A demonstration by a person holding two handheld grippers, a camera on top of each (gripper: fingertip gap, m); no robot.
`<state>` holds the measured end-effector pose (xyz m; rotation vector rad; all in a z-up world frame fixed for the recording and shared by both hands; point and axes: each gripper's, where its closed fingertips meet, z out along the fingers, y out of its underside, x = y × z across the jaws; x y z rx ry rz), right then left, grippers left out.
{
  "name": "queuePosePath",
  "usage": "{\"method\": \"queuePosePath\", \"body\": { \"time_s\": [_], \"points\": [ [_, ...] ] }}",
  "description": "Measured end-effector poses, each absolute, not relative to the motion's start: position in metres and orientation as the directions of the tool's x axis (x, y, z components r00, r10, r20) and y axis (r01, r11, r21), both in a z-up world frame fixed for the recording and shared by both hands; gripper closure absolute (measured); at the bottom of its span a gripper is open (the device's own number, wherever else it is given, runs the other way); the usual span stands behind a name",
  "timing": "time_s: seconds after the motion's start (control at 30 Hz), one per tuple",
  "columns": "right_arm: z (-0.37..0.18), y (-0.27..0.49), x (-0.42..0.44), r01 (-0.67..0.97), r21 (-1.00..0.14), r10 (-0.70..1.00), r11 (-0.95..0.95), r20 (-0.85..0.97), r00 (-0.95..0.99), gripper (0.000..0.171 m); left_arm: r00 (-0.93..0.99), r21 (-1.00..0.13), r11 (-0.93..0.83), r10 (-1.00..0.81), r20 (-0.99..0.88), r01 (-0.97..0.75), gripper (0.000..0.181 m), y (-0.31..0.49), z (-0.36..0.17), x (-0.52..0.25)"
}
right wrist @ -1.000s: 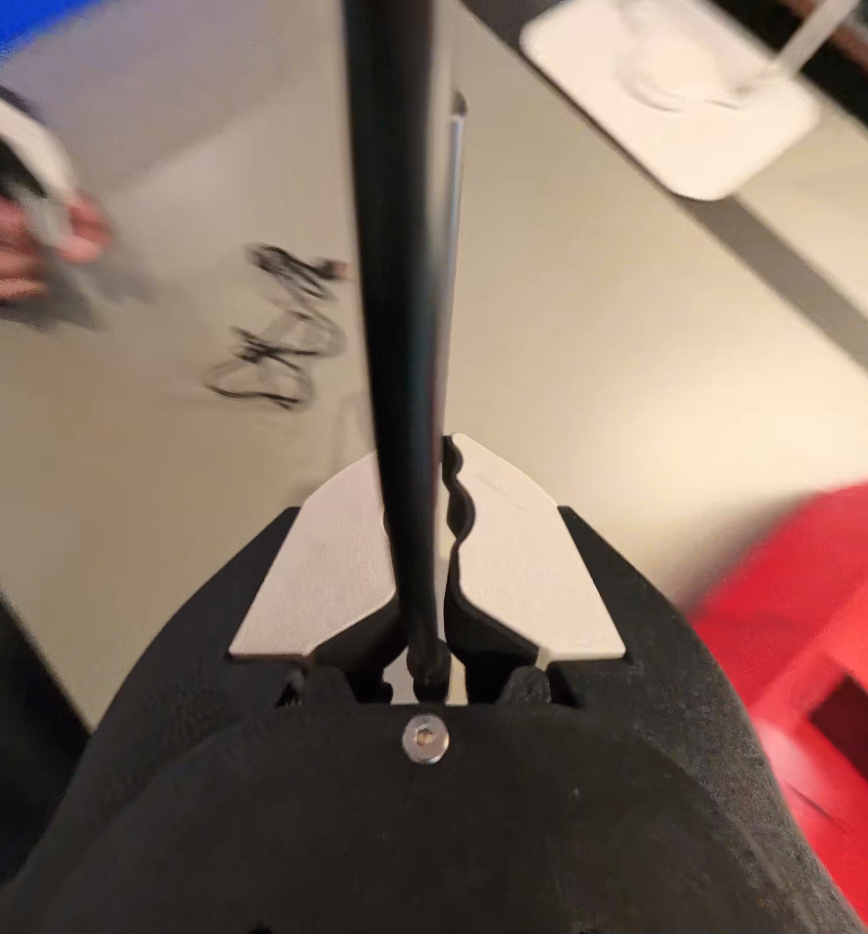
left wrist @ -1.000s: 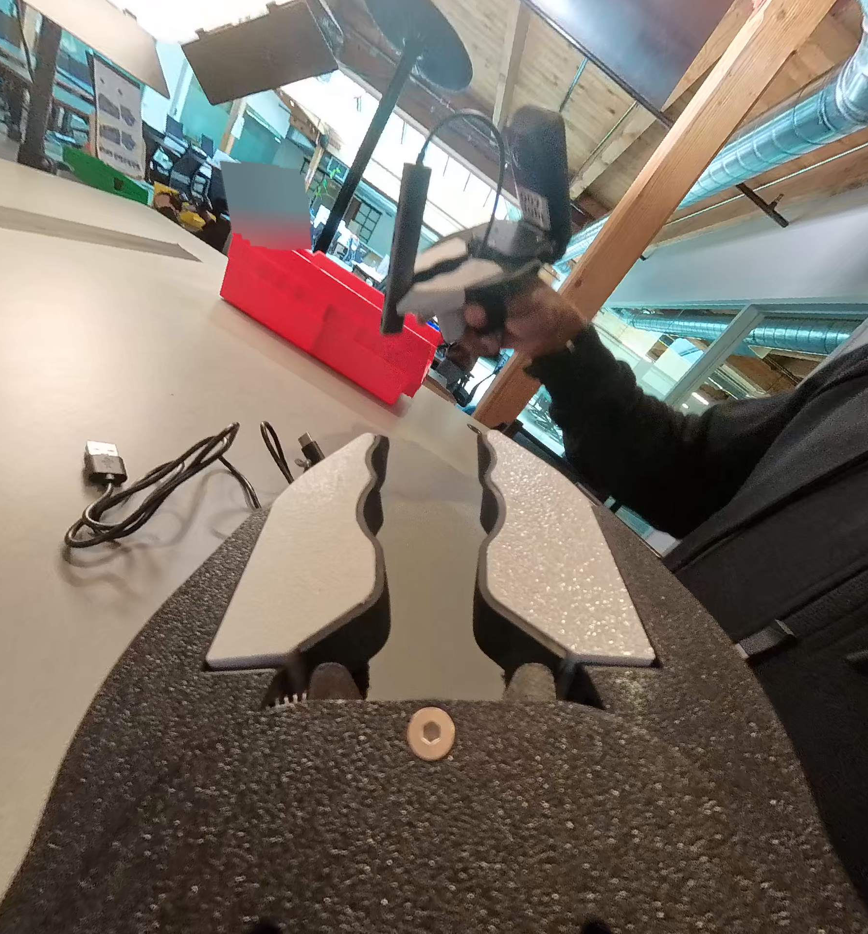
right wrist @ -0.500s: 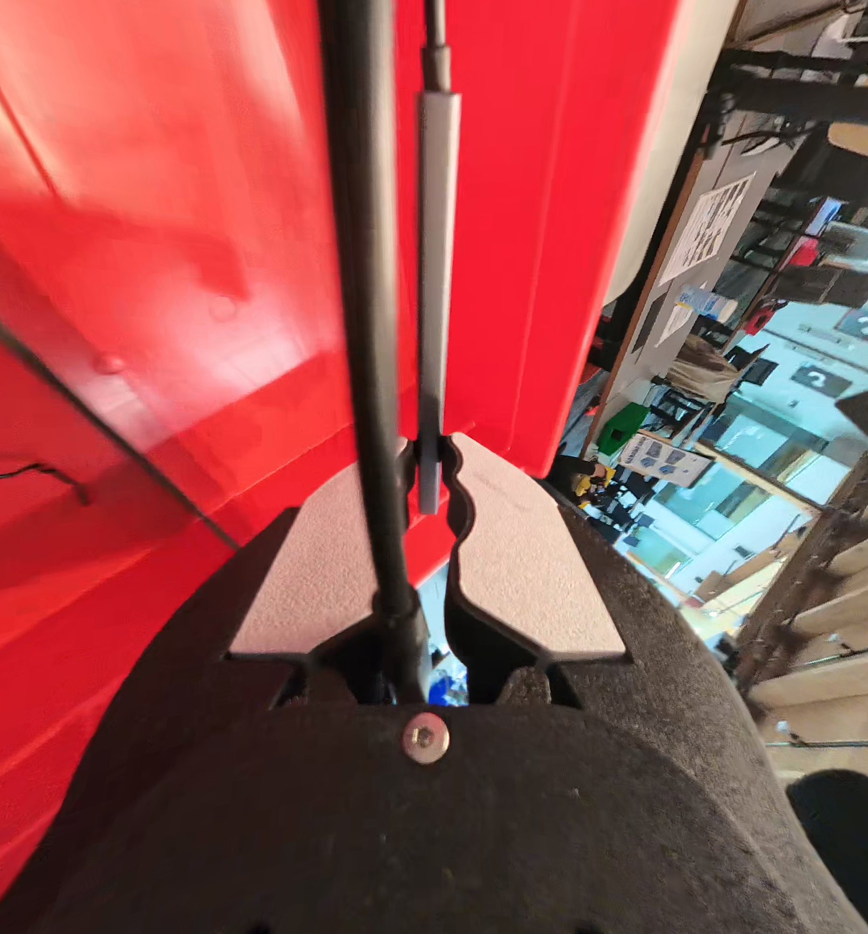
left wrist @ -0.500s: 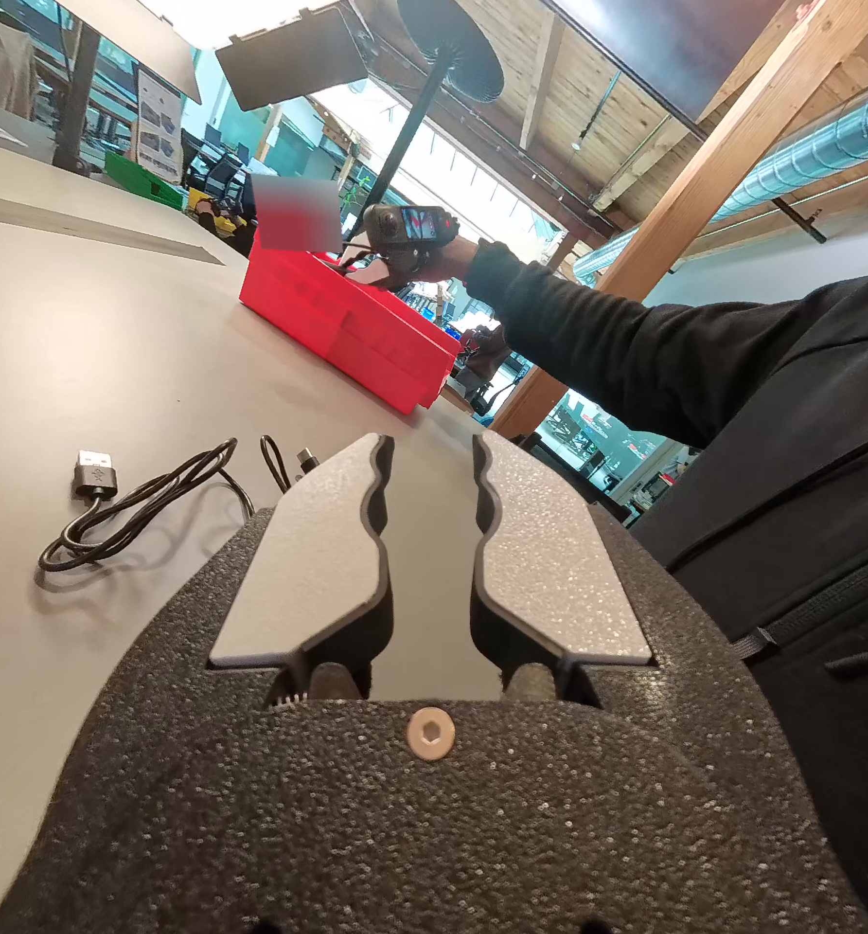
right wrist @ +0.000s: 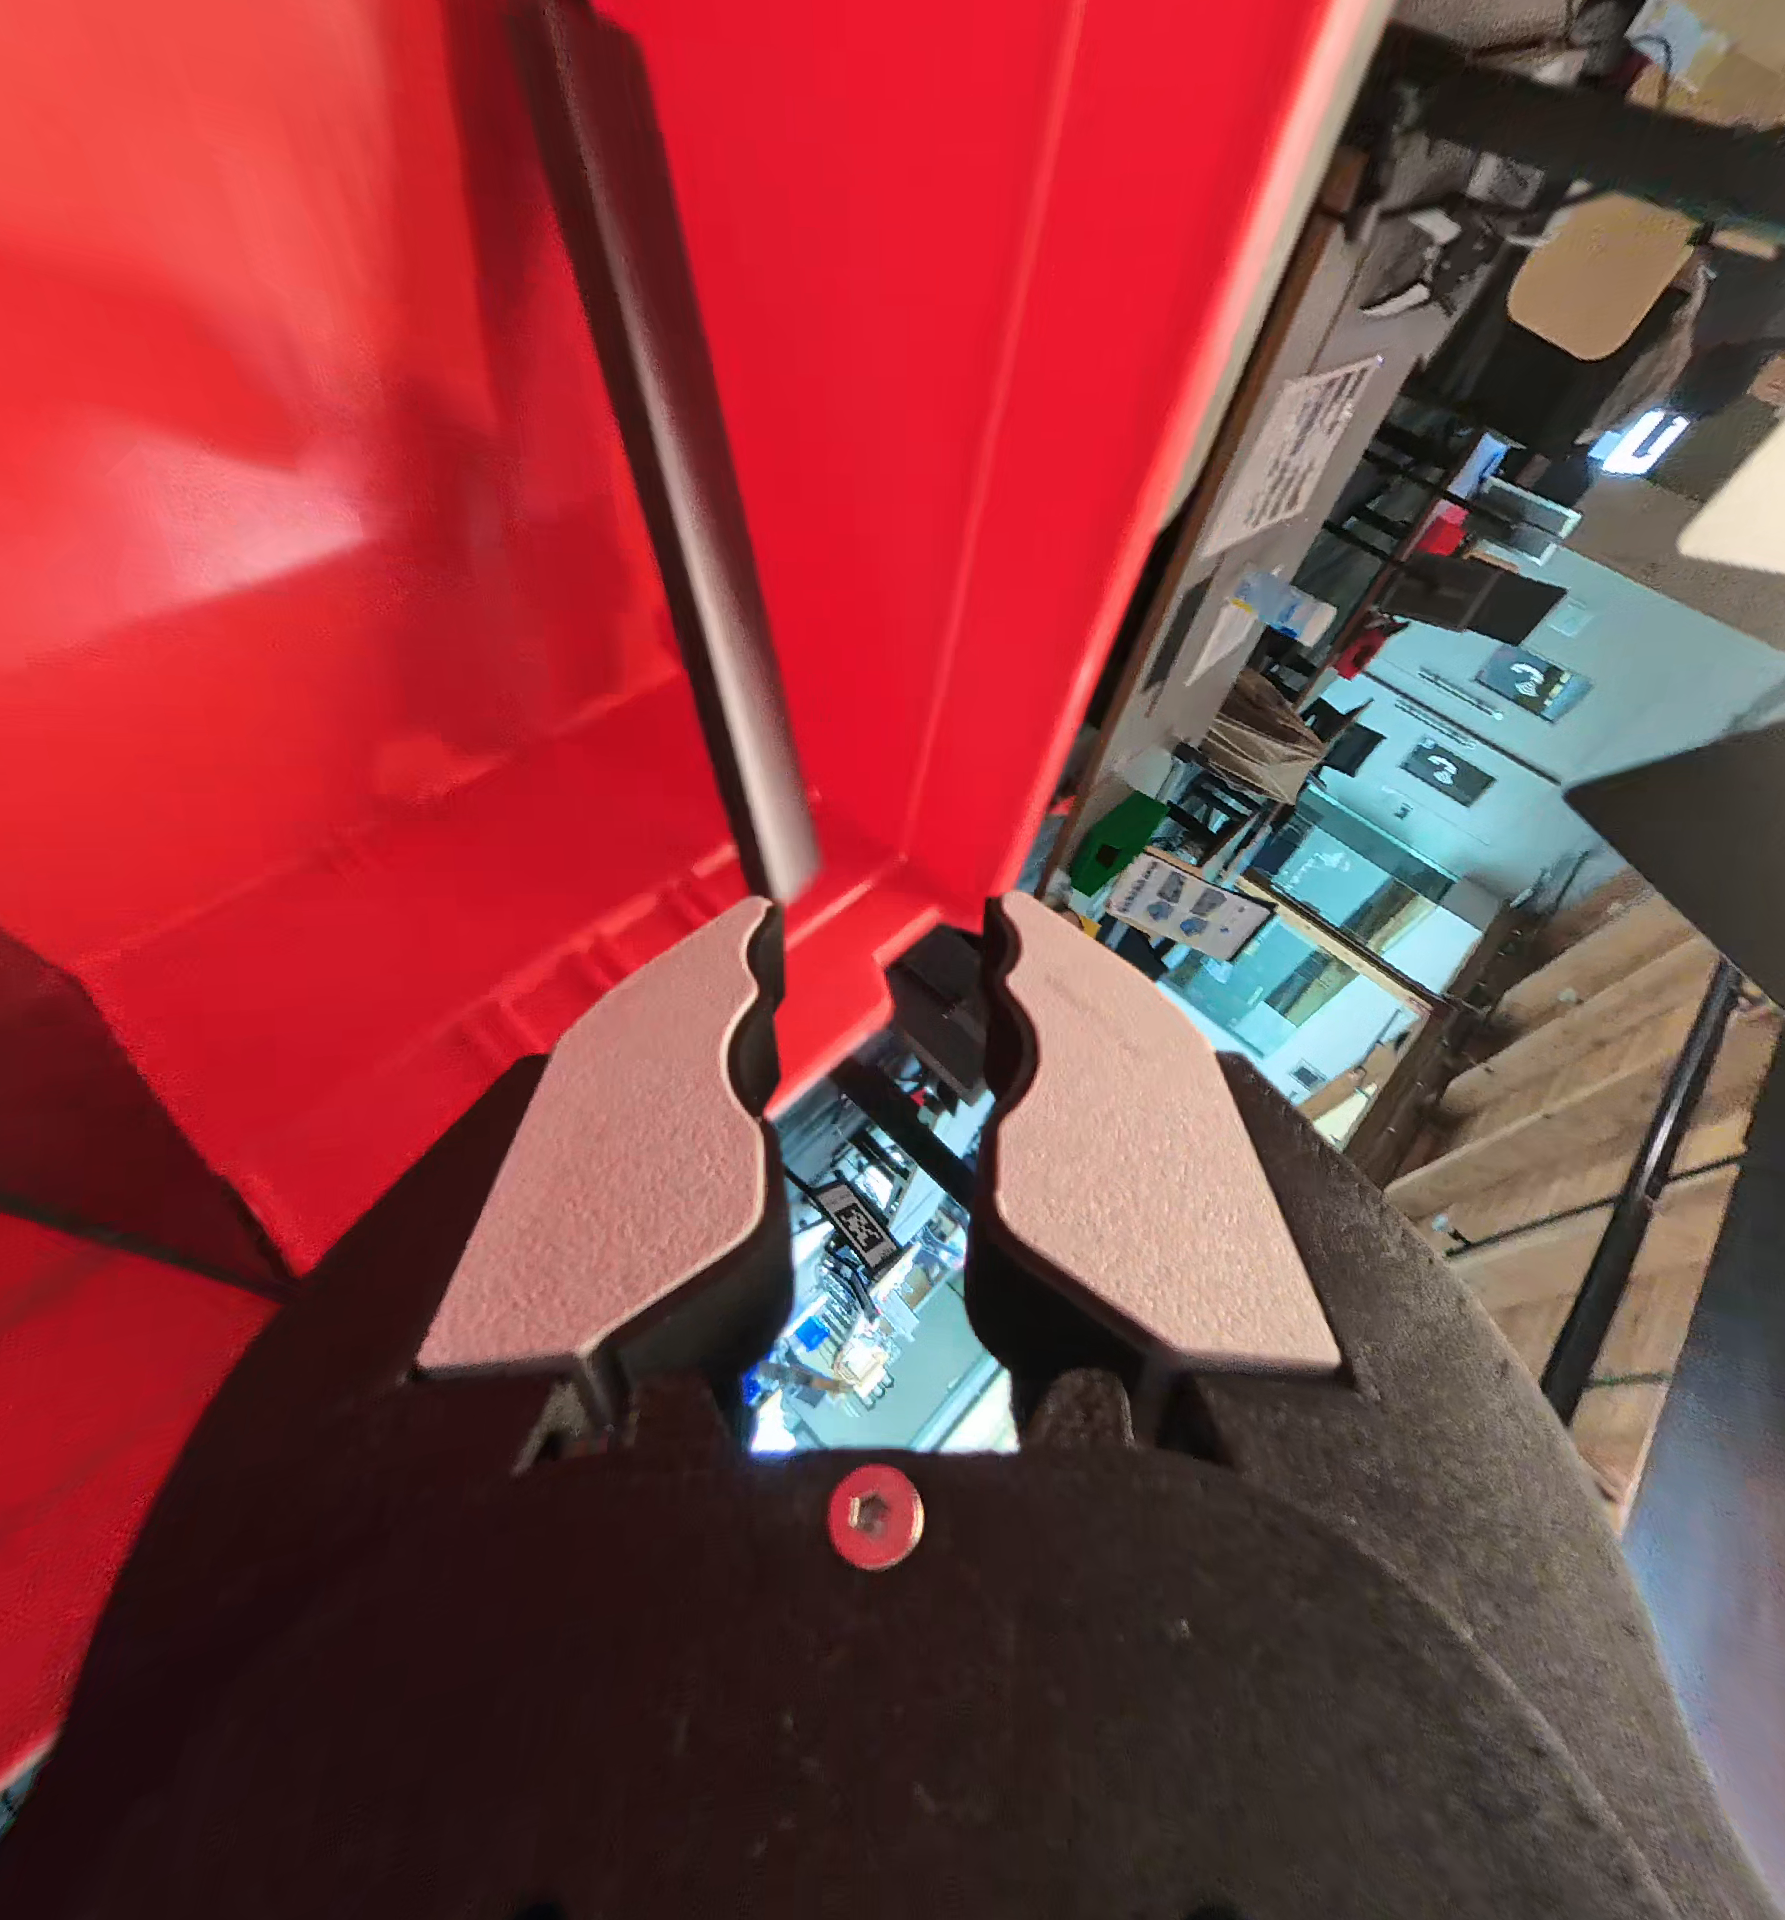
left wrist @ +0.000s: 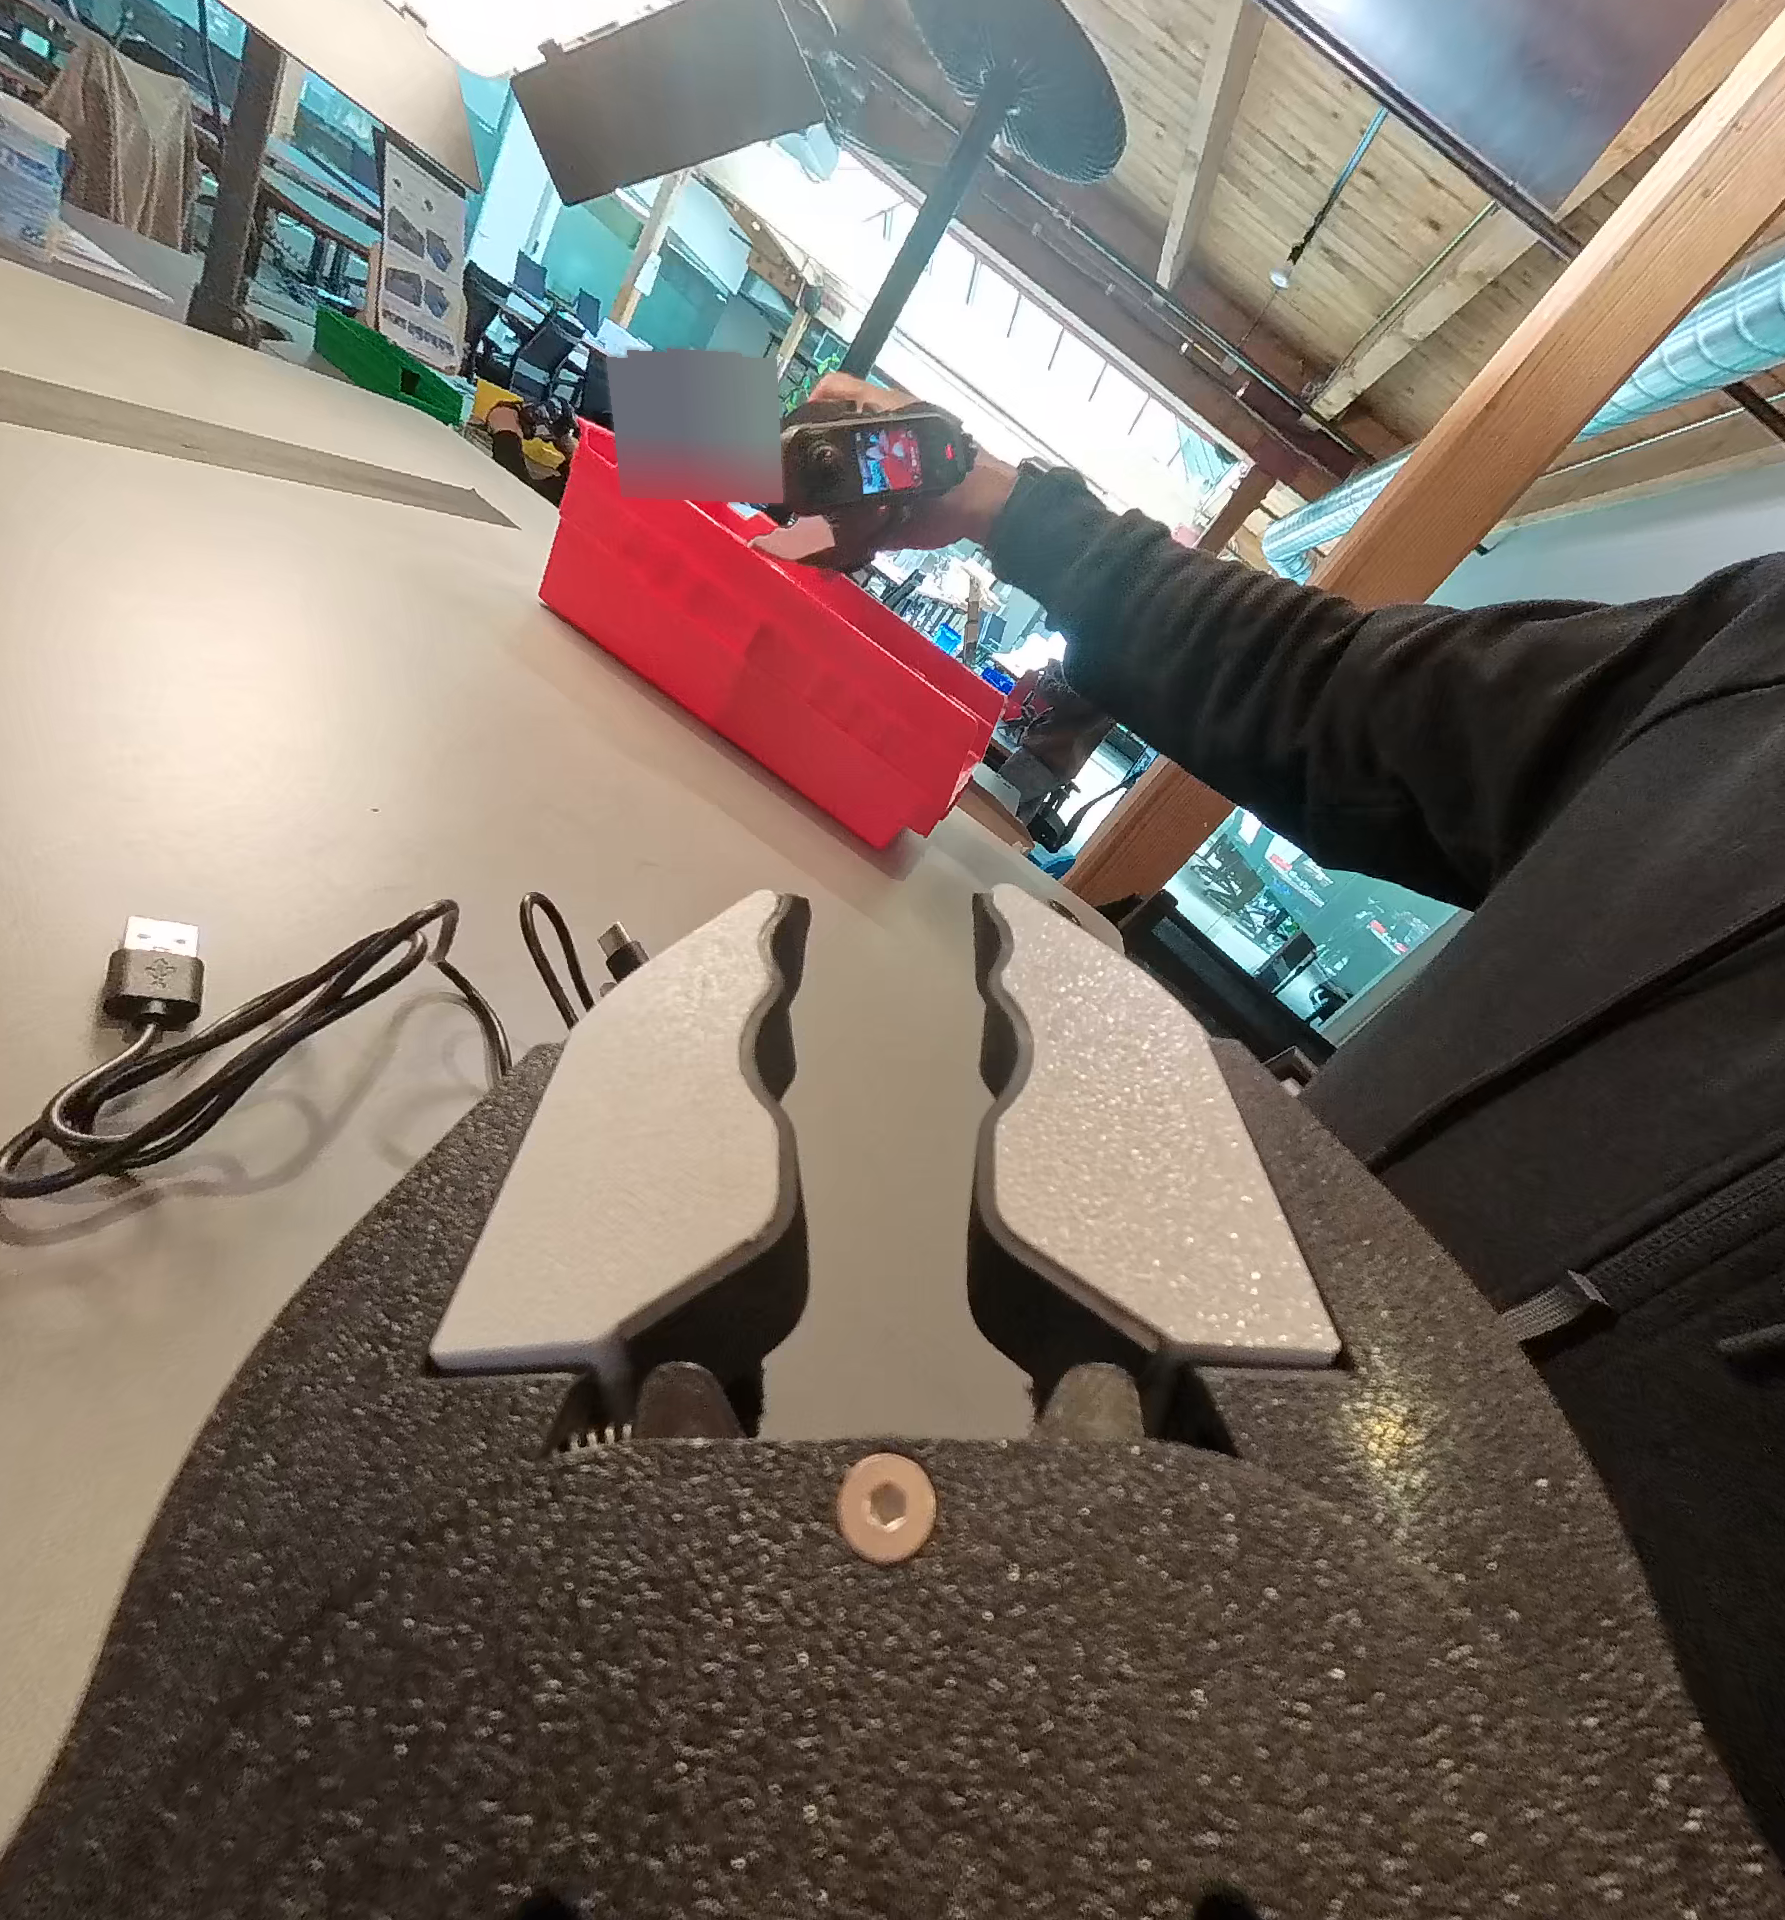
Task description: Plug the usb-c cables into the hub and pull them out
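Observation:
My left gripper (left wrist: 888,914) is open and empty, low over the grey table (left wrist: 244,675). A black cable (left wrist: 244,1039) lies coiled on the table to its left, with a USB-A plug (left wrist: 155,971) and a small USB-C plug (left wrist: 620,948) near my left fingertip. My right gripper (right wrist: 883,914) is open over the red bin (right wrist: 244,520). The dark bar-shaped hub (right wrist: 680,499) lies inside the bin, its near end just beyond my left fingertip, outside the jaws. The left wrist view shows the right gripper (left wrist: 805,540) far off above the bin (left wrist: 763,644).
A person's black sleeve (left wrist: 1283,675) reaches across from the right to the bin. A wooden post (left wrist: 1490,364) and a black lamp stand (left wrist: 919,229) rise behind the table. The table edge runs just right of my left gripper. The gap from one gripper's tips to the other's is roughly 60 cm. Measured from the fingertips, the USB-A plug (left wrist: 155,971) is 15 cm or so from the left gripper and 55 cm from the right.
The right gripper carried the hub from above the table into the red bin, then opened and let it go. The left gripper has hardly moved.

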<state>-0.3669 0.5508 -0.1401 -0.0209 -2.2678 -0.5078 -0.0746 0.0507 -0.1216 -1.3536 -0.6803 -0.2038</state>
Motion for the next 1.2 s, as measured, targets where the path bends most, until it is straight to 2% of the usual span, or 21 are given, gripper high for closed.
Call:
{"method": "queuePosePath", "body": {
  "time_s": [0.07, 0.2, 0.3, 0.43, 0.57, 0.7, 0.8, 0.87, 1.0, 1.2],
  "points": [
    [-0.123, 0.559, -0.367, 0.204, 0.356, -0.145, 0.912, 0.745, -0.650, 0.135, 0.791, -0.827, 0.231, 0.248, 0.559, 0.512, 0.149, 0.053, -0.122, -0.075],
    [-0.094, 0.552, -0.356, 0.248, 0.264, -0.067, 0.932, 0.799, -0.597, 0.135, 0.787, -0.831, 0.223, 0.270, 0.555, 0.509, 0.149, 0.055, -0.123, -0.077],
    [-0.087, 0.514, -0.332, 0.222, 0.119, 0.040, 0.968, 0.798, -0.601, 0.135, 0.781, -0.832, 0.218, 0.288, 0.554, 0.510, 0.149, 0.056, -0.126, -0.079],
    [-0.090, 0.431, -0.282, 0.135, -0.141, 0.195, 0.981, 0.718, -0.668, 0.137, 0.773, -0.852, 0.183, 0.361, 0.523, 0.491, 0.148, 0.051, -0.136, -0.083],
    [-0.108, 0.335, -0.219, 0.016, -0.315, 0.210, 0.949, 0.595, -0.776, 0.139, 0.733, -0.875, 0.104, 0.505, 0.456, 0.472, 0.148, 0.033, -0.152, -0.093],
    [-0.144, 0.260, -0.160, -0.091, -0.368, 0.117, 0.925, 0.506, -0.855, 0.139, 0.668, -0.874, -0.016, 0.652, 0.358, 0.485, 0.144, 0.010, -0.174, -0.102],
    [-0.174, 0.217, -0.130, -0.108, -0.436, 0.096, 0.893, 0.420, -0.902, 0.139, 0.651, -0.868, -0.065, 0.689, 0.317, 0.492, 0.144, 0.000, -0.181, -0.104],
    [-0.194, 0.194, -0.120, -0.115, -0.461, 0.080, 0.880, 0.383, -0.920, 0.132, 0.648, -0.862, -0.053, 0.683, 0.336, 0.504, 0.144, -0.001, -0.181, -0.105],
    [-0.208, 0.156, -0.127, -0.238, -0.447, 0.003, 0.862, 0.473, -0.881, 0.115, 0.645, -0.838, -0.066, 0.671, 0.364, 0.542, 0.143, -0.002, -0.186, -0.109],
    [-0.195, 0.098, -0.130, -0.425, -0.415, -0.136, 0.804, 0.568, -0.812, 0.094, 0.665, -0.817, -0.213, 0.703, 0.252, 0.535, 0.140, -0.015, -0.201, -0.137]
  ]
}}
